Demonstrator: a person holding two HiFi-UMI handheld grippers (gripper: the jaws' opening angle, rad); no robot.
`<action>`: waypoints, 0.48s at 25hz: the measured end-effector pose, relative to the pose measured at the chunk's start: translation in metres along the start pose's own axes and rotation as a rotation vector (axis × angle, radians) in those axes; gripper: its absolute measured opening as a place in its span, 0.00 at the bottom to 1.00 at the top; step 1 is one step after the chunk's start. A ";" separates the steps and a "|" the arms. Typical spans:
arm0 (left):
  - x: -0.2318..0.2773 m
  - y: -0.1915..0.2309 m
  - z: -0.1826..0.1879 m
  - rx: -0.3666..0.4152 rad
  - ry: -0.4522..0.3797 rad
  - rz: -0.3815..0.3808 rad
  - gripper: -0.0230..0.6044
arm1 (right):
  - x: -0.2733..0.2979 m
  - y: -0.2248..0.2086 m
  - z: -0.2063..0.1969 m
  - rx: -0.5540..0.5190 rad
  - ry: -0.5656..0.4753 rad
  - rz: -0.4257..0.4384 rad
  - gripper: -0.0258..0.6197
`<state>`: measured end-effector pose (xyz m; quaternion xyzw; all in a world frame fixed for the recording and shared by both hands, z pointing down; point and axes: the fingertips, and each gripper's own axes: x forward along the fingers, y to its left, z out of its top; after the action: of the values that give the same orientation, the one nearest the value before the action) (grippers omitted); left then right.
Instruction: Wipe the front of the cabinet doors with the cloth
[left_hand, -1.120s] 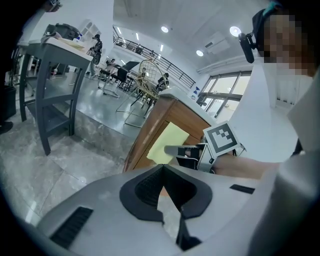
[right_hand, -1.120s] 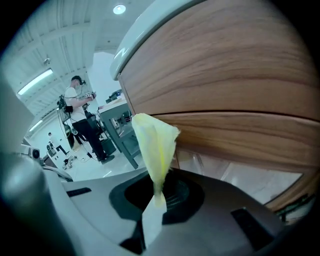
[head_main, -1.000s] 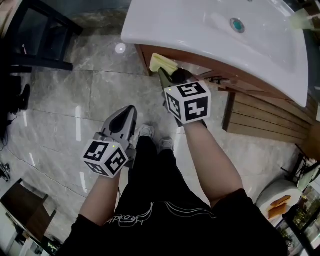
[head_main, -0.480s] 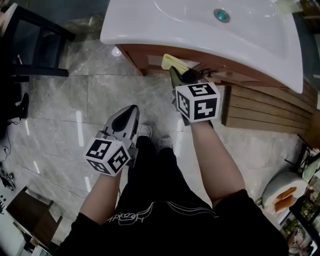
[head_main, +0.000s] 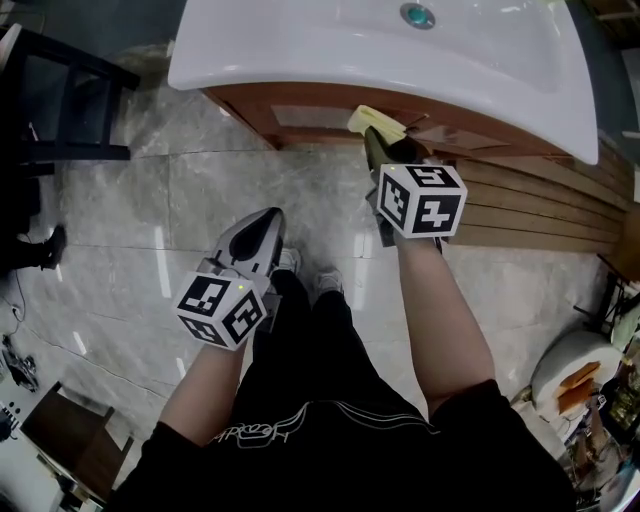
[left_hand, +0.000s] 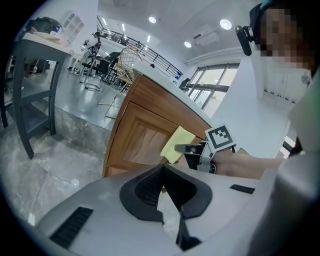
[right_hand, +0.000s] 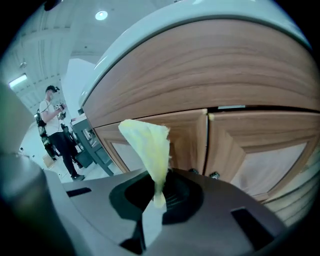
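A pale yellow cloth (head_main: 374, 120) is pinched in my right gripper (head_main: 380, 142), which is shut on it and held up against the wooden cabinet front (head_main: 300, 118) under the white basin (head_main: 300, 50). In the right gripper view the cloth (right_hand: 148, 145) stands up from the jaws (right_hand: 156, 197), just in front of the left door (right_hand: 175, 142) near the seam; the right door (right_hand: 260, 150) lies beside it. My left gripper (head_main: 267, 216) hangs lower over the floor, shut and empty (left_hand: 165, 192). Its view shows the cloth (left_hand: 176, 145) against a door panel (left_hand: 142, 142).
Two small door knobs (right_hand: 215, 175) sit near the seam. A dark chair frame (head_main: 60, 100) stands at the left. Wooden slats (head_main: 540, 210) run along the floor at the right. A round white object with orange pieces (head_main: 580, 375) lies at the right. My shoes (head_main: 312, 278) stand on marble tiles.
My right gripper has carried the cloth to the right along the cabinet front, away from the basin's left corner. The left gripper has stayed low and shut.
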<state>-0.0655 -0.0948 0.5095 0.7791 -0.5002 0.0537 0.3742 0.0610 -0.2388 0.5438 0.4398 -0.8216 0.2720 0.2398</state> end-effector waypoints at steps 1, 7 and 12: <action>0.001 -0.002 0.000 0.002 0.001 -0.001 0.05 | -0.003 -0.005 0.000 0.010 -0.005 -0.005 0.10; 0.002 -0.014 0.000 0.018 0.008 -0.014 0.05 | -0.024 -0.032 0.000 0.088 -0.045 -0.045 0.10; 0.007 -0.016 -0.007 0.014 0.016 -0.016 0.05 | -0.036 -0.057 -0.009 0.138 -0.058 -0.088 0.10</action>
<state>-0.0469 -0.0916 0.5091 0.7853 -0.4904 0.0605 0.3732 0.1291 -0.2381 0.5406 0.4985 -0.7874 0.3045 0.1968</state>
